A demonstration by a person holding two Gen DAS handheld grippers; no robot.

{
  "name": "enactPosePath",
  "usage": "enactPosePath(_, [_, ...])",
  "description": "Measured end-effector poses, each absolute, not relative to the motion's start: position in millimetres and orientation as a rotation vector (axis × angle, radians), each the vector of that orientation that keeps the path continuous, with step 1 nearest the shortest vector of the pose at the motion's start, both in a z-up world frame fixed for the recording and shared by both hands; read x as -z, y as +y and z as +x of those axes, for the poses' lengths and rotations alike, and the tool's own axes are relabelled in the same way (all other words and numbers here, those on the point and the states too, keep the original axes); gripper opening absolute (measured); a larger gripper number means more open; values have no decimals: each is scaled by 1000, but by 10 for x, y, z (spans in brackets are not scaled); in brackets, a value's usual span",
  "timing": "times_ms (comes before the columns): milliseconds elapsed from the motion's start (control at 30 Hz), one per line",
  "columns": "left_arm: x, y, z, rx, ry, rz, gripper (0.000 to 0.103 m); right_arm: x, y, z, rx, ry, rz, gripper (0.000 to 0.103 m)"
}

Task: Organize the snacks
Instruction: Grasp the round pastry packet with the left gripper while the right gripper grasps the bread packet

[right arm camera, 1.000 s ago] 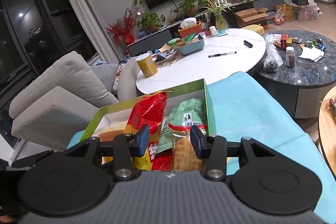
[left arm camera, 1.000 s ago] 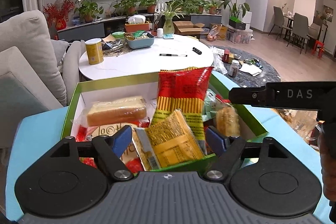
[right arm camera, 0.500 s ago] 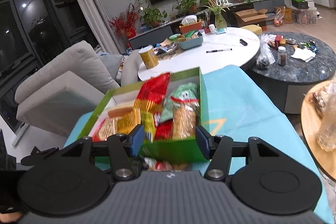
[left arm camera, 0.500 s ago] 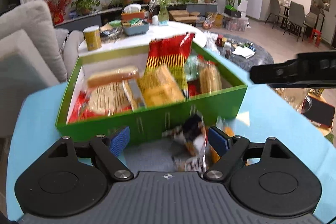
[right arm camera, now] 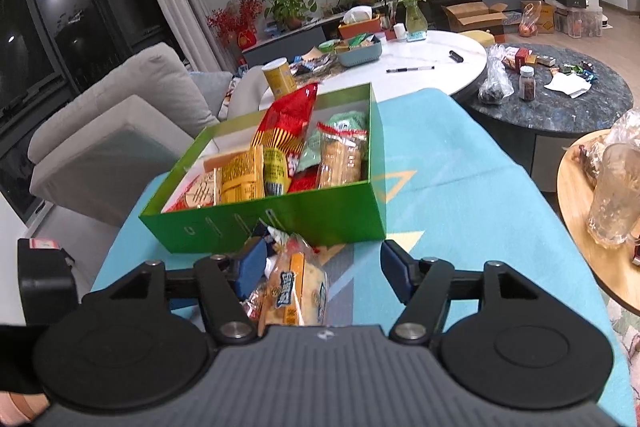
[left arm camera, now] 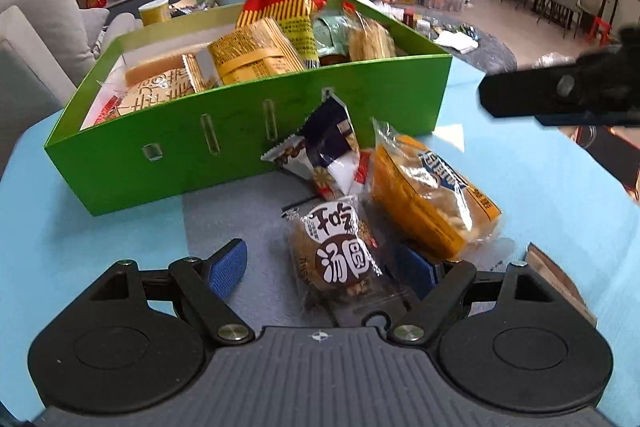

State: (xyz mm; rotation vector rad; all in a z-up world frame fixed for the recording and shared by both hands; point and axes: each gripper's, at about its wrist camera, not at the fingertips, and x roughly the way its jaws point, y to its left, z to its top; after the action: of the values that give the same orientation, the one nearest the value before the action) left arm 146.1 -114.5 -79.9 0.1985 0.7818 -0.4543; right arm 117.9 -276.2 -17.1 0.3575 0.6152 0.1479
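Snacks [left arm camera: 432, 187] lying loose at 6 o'clock of green box [left arm camera: 248, 131]; left gripper [left arm camera: 324, 263] and right gripper [right arm camera: 320, 263] both gaping wide, gripping nothing.

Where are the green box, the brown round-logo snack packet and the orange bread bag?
green box [left arm camera: 240, 143], left wrist view, on its near wall.
brown snack packet [left arm camera: 340, 251], left wrist view, on its printed label.
orange bread bag [left arm camera: 428, 203], left wrist view, on its middle.
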Motion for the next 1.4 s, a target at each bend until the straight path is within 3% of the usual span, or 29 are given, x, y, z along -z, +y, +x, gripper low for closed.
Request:
enactPosePath(100, [782, -1116, 1482, 452, 782, 188, 76, 239, -2705, 1214, -153, 637, 339, 73])
enactPosePath(300, [751, -1047, 1469, 467, 764, 175, 38, 350, -2620, 1264, -169, 675, 319, 73])
enactPosePath(1300, [701, -455, 1347, 416, 737, 75, 40, 548, -2228, 1414, -192, 810, 270, 73])
enactPosePath(1400, [740, -479, 1348, 417, 746, 90, 53, 530, -2252, 1373, -182, 806, 265, 73])
